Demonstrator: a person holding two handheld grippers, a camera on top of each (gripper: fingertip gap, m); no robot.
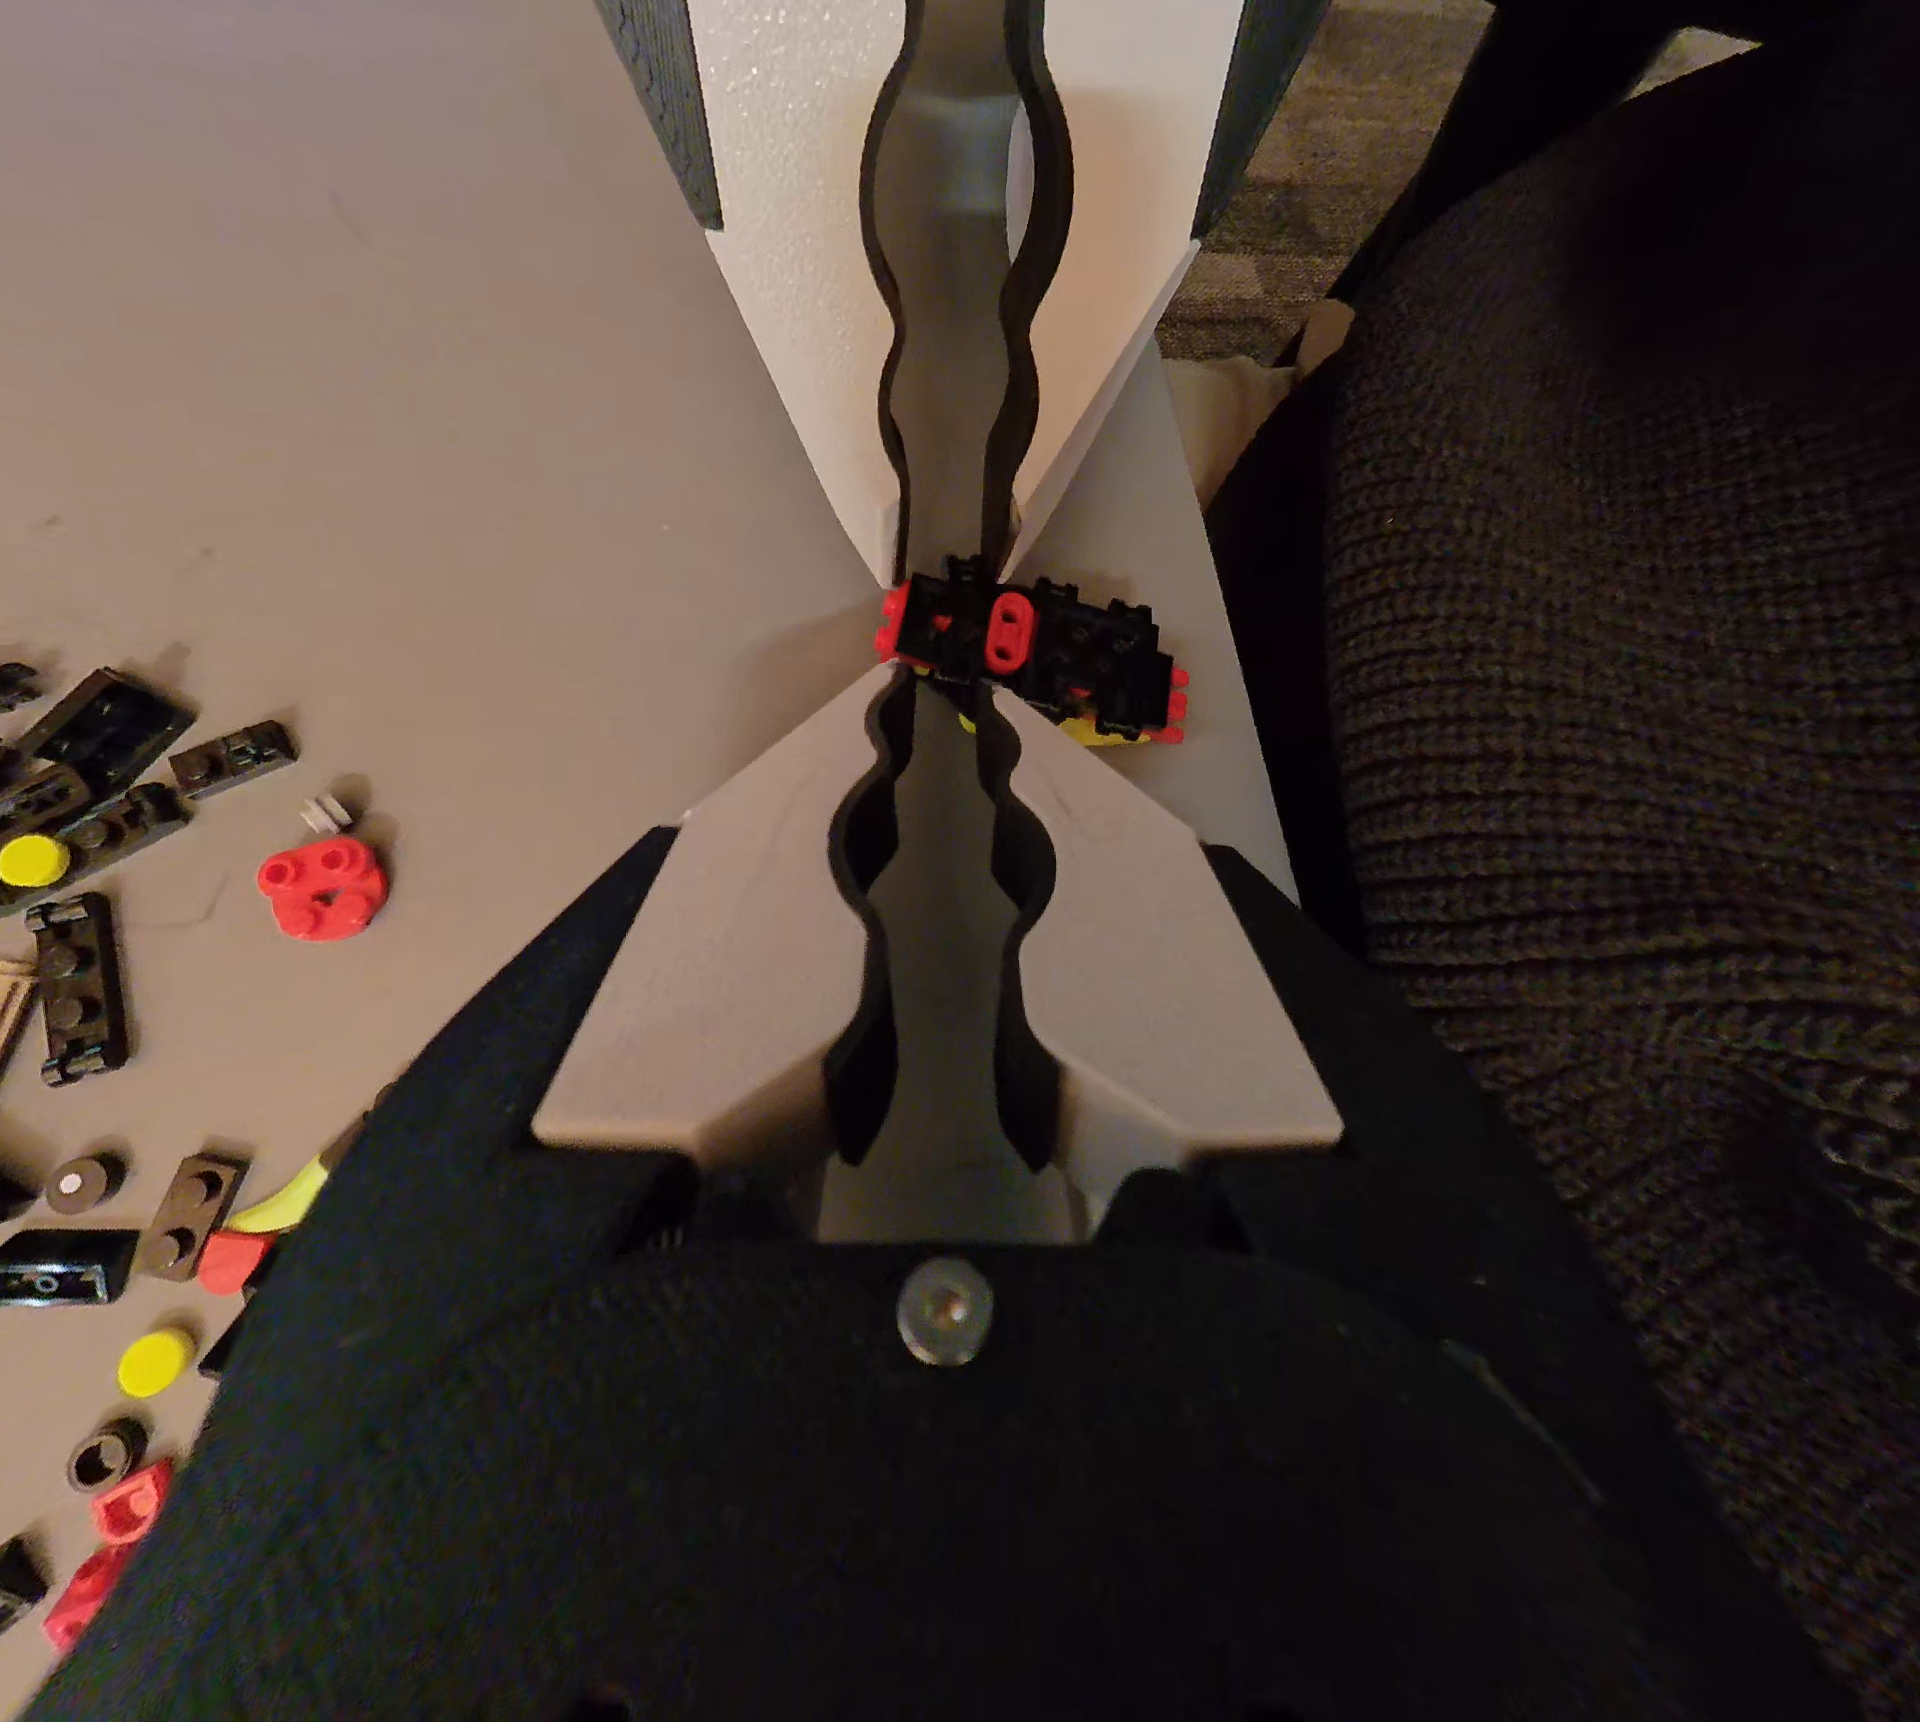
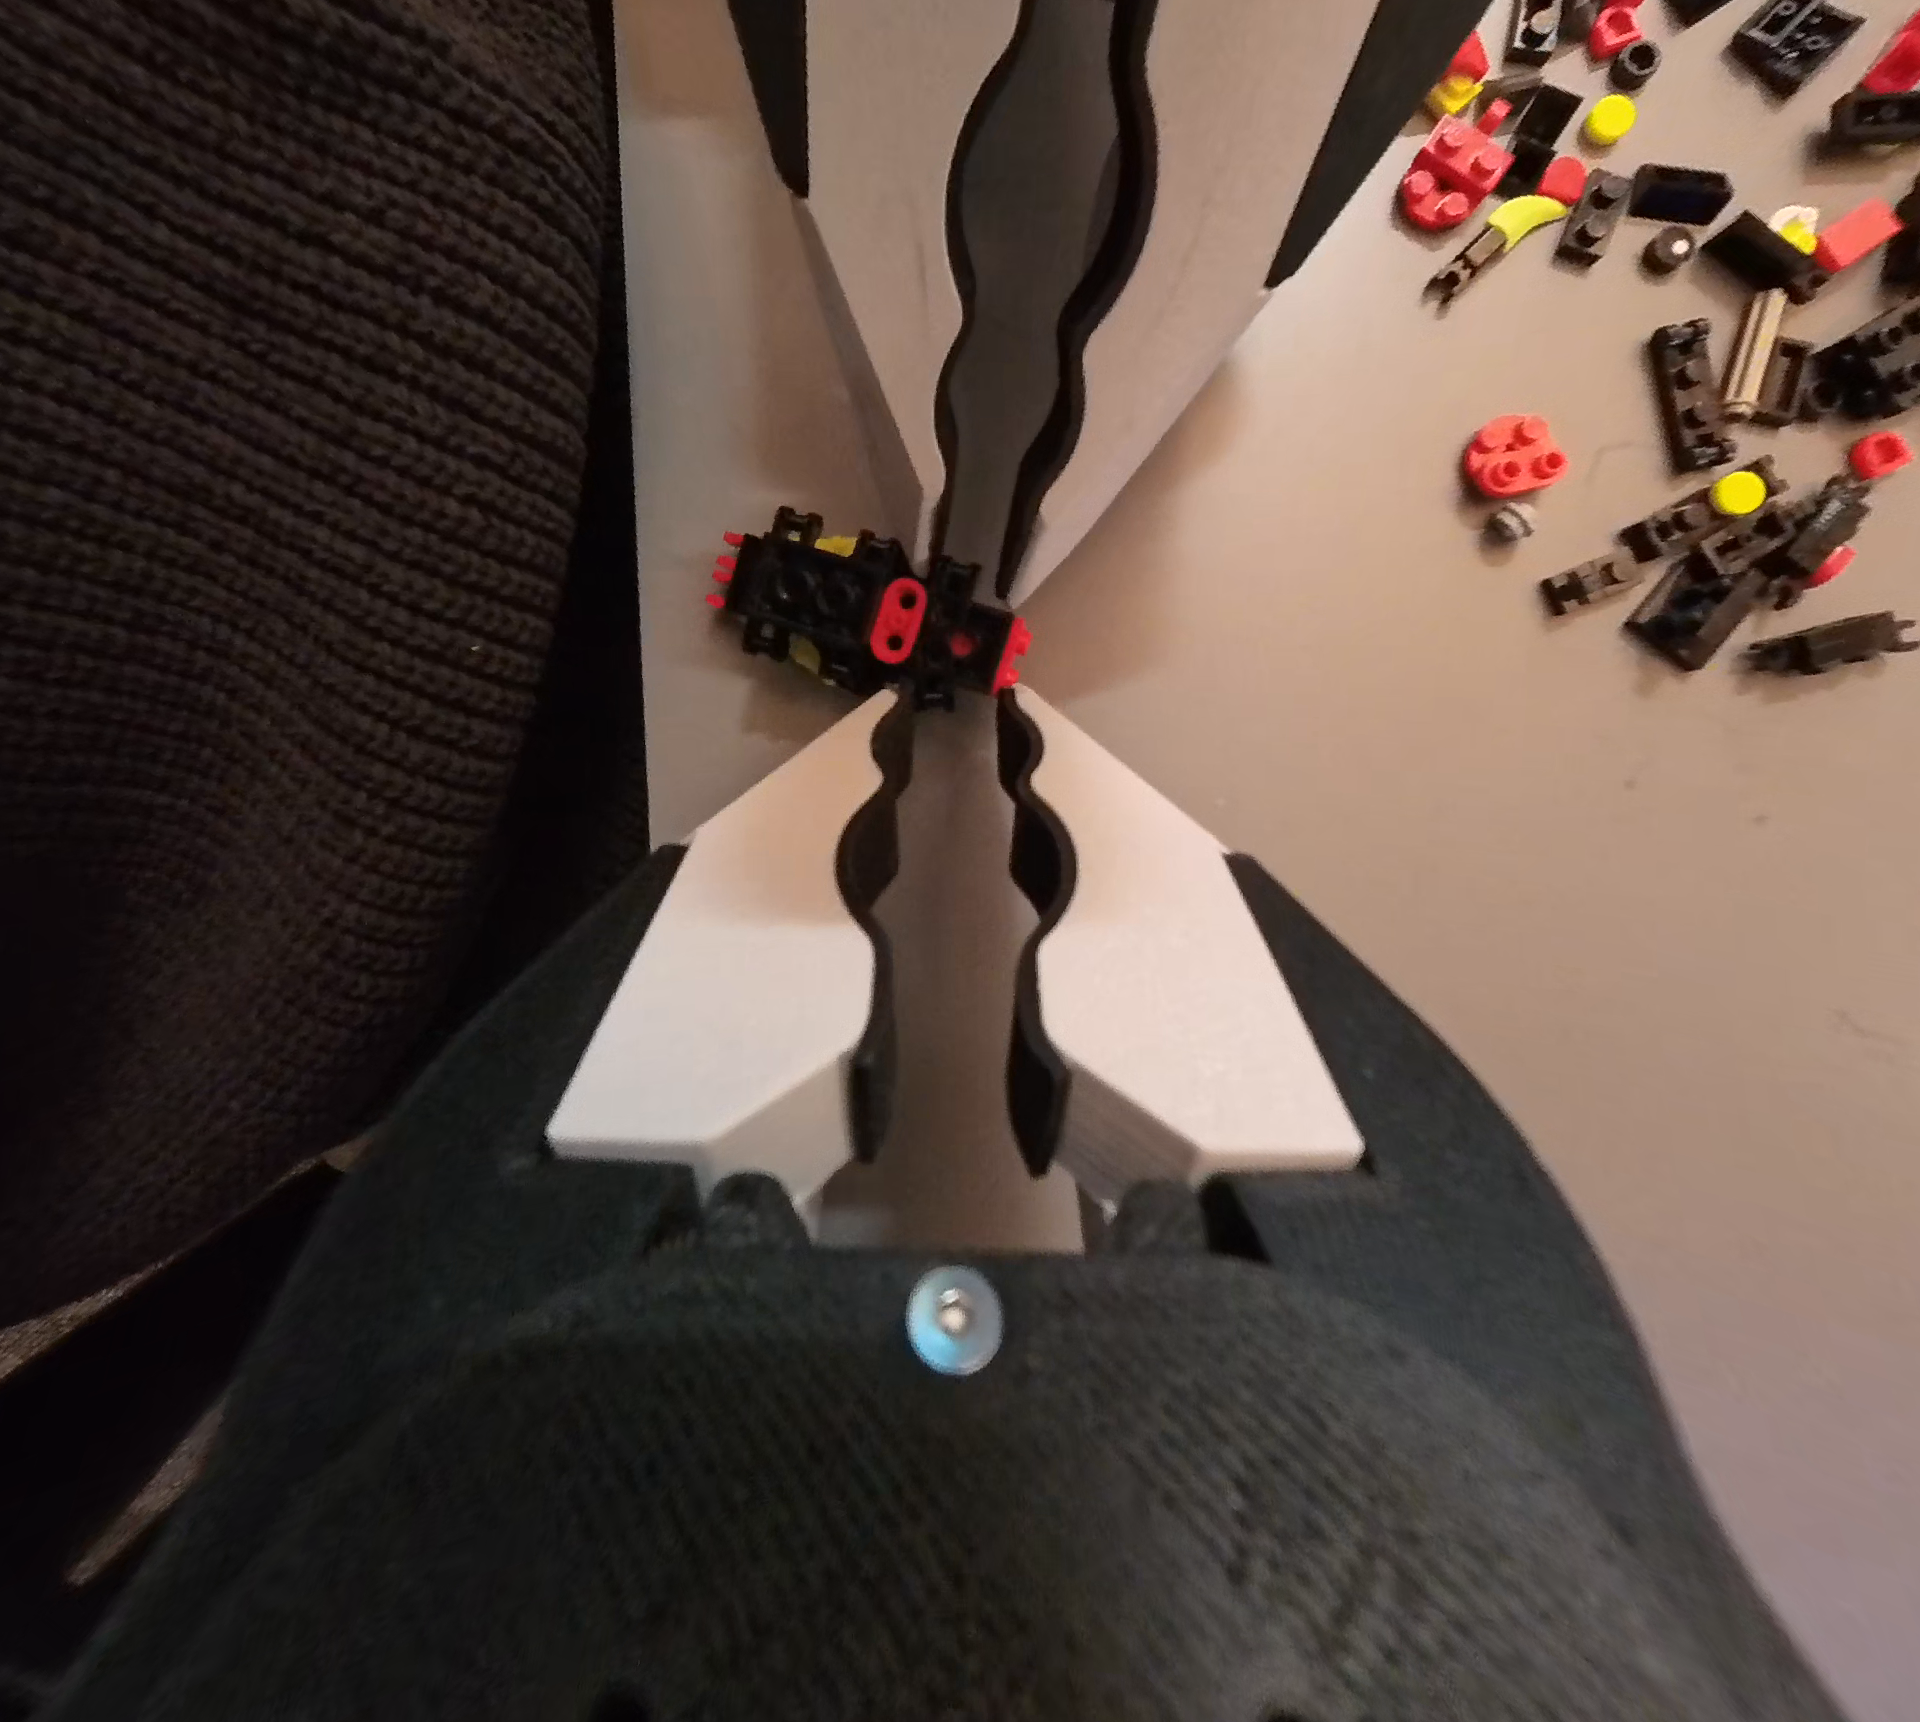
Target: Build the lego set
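While a dark knitted sleeve (image 1: 1621, 737) fills the side of both views next to the person, the pale grey surface (image 1: 416, 322) spreads out on the other side and carries everything else. Beyond its edge, in the left wrist view, a strip of carpeted floor (image 1: 1309, 145) shows.

Both claws meet tip to tip over the edge of the surface nearest the sleeve. The left claw (image 1: 948, 685) is clamped on one end of a small brick model (image 1: 1029, 649), built of black pieces with red pegs and a bit of yellow underneath; its dark wavy pads press on the black part beside a red two-hole piece (image 1: 1010, 630). The right claw (image 2: 951, 696) comes in from the opposite direction and is closed on the same end of the brick model (image 2: 862, 607), its fingers set close together with the black piece pinched between them. The rest of the model sticks out sideways toward the sleeve, held just above the surface.

A scatter of loose bricks (image 2: 1714, 218) lies well apart from the claws, black, red and yellow mixed together. Nearest to the model among them is a rounded red plate (image 1: 322, 888) with studs on top, and just beside it sits a tiny grey piece (image 1: 327, 815). Flat black plates (image 1: 83, 986) and a round yellow tile (image 1: 31, 862) lie farther out.
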